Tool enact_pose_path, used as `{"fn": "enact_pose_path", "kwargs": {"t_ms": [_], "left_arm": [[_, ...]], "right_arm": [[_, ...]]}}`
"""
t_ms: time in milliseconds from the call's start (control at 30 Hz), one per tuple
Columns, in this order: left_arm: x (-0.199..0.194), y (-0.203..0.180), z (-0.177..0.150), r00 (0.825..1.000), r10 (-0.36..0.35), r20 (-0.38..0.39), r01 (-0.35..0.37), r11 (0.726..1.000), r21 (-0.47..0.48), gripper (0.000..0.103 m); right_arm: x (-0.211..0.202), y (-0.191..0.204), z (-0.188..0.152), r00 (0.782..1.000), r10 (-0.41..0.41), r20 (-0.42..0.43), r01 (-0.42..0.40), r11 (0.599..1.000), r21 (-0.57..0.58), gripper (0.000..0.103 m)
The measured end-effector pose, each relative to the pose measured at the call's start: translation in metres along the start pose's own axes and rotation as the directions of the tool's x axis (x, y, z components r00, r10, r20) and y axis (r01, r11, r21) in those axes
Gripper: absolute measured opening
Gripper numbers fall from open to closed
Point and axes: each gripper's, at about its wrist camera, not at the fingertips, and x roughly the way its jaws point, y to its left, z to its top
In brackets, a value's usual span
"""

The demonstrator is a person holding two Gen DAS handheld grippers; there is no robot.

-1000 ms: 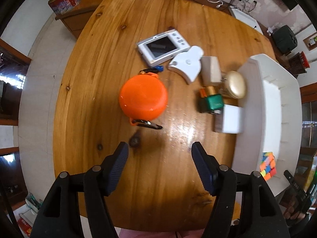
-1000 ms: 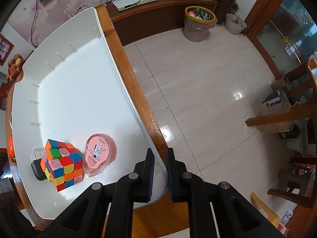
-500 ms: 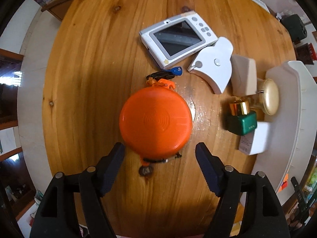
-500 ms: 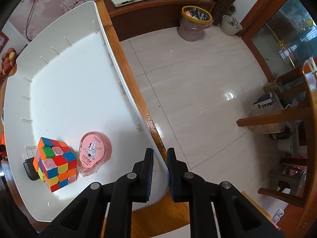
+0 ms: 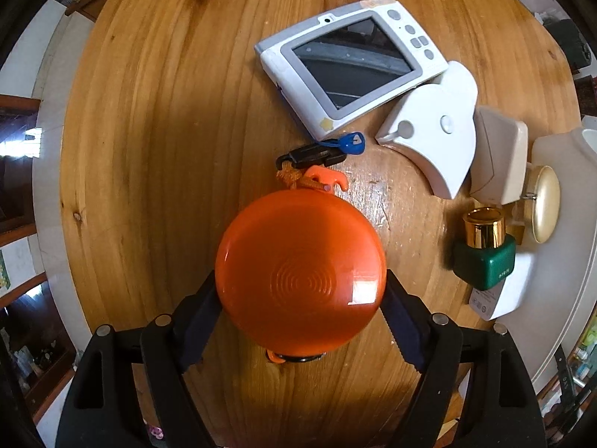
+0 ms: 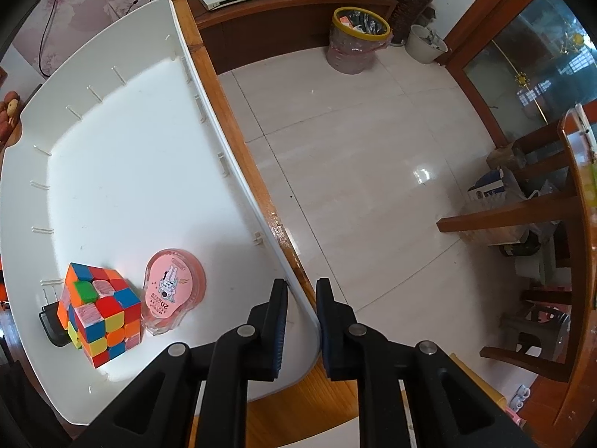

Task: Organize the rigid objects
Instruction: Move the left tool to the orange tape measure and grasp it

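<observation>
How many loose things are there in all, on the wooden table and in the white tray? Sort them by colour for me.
White or cream: 5 (handheld device, curved gadget, cream block, box, gold-topped piece)
Orange: 1 (round case)
Green: 1 (bottle)
Pink: 1 (case)
Multicoloured: 1 (cube)
Total: 9

A round wooden worktop (image 5: 156, 119) is carrying everything. An orange disc-shaped case (image 5: 300, 272) is sitting near its middle, with a black clip and blue tag (image 5: 321, 151) lying just beyond it. Farther off a white handheld screen device (image 5: 350, 71) is lying flat, a white curved gadget (image 5: 429, 142) touching its right corner. A green gold-capped bottle (image 5: 485, 257) is lying at the right beside a white tray (image 6: 123, 171).
</observation>
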Motion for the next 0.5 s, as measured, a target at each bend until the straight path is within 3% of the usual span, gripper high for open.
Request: {"fn": "enact_pose_path", "kwargs": {"t_ms": [500], "left_arm": [[0.012, 0.004, 0.014, 0.999, 0.004, -0.042, -0.005, 1.000, -0.008, 0.083]], "right_arm": [[0.001, -0.002, -0.001, 1.000, 0.000, 0.002, 0.000, 1.000, 0.002, 0.016]]}}
